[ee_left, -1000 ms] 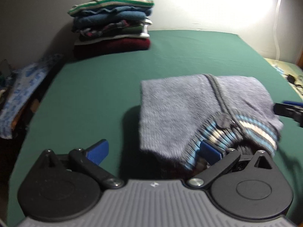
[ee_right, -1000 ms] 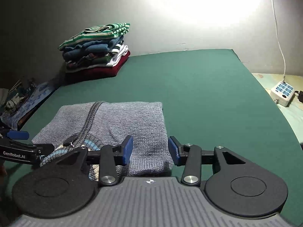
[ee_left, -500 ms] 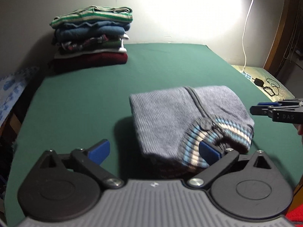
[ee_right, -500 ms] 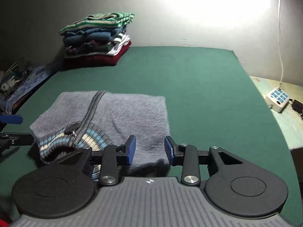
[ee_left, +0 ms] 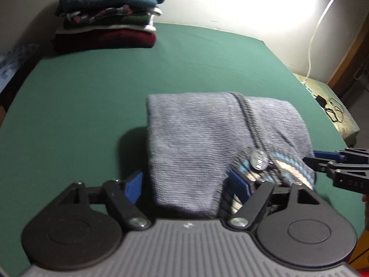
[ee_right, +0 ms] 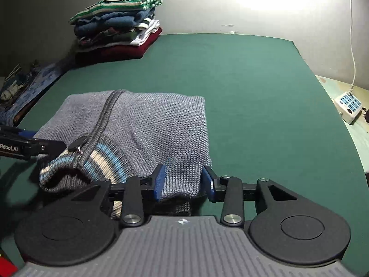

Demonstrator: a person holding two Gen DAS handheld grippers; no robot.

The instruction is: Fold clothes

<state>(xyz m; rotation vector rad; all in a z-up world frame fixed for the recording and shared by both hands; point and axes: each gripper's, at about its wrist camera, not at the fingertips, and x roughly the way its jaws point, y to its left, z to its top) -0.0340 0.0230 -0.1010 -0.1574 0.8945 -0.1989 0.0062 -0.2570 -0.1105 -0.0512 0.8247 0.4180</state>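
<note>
A folded grey knitted sweater (ee_left: 203, 133) with a blue-and-cream striped hem and a button lies on the green table (ee_left: 69, 115). My left gripper (ee_left: 186, 183) straddles its near left corner. Its jaws are closing, and a gap still shows between the left pad (ee_left: 135, 184) and the cloth. My right gripper (ee_right: 183, 181) is shut on the near right corner of the sweater (ee_right: 150, 127), with the knit bunched between its blue pads. Each gripper shows at the edge of the other view: the right gripper (ee_left: 322, 161) by the striped hem, the left gripper (ee_right: 43, 142) beside the button.
A stack of folded clothes (ee_left: 108, 16) stands at the table's far left corner, also seen as the stack (ee_right: 120, 27). A white power strip (ee_right: 348, 103) with its cable lies off the right edge. Blue patterned cloth (ee_right: 34, 85) hangs beyond the left edge.
The left gripper has come closer to the sweater and its jaws have narrowed around the near corner. The right gripper's jaws have drawn in onto the other corner.
</note>
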